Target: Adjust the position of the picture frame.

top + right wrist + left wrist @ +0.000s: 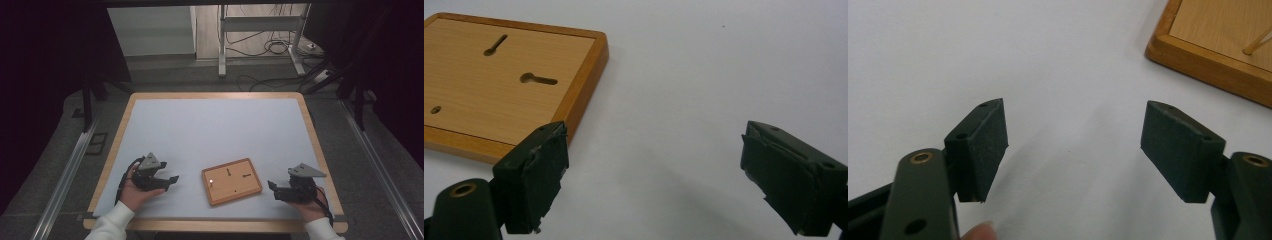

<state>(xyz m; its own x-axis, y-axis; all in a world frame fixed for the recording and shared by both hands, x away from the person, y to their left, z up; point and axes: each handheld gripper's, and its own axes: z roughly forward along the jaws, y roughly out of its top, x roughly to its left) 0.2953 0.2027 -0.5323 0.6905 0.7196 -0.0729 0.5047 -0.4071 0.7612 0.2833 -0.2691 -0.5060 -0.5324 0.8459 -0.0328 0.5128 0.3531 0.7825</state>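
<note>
Wooden board (pixel 232 181) lies lower centre on my white table (pixel 215 130); left gripper (pixel 172 179) and right gripper (pixel 270 185) flank it, jaws wide apart, holding nothing.

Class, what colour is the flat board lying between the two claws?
Light orange-brown wood, the board shows best in the right gripper view.

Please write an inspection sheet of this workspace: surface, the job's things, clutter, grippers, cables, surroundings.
Surface: white mat on a light wooden-edged table, clean.
Job's things: square brown wooden board with keyhole slots, flat, near the front edge between the grippers.
Clutter: nothing seen.
Grippers: left gripper and right gripper both hand-held, jaws open, holding nothing, apart from the board.
Cables: black cables on the floor behind the table.
Surroundings: metal frame legs, dark curtains at the sides.
</note>
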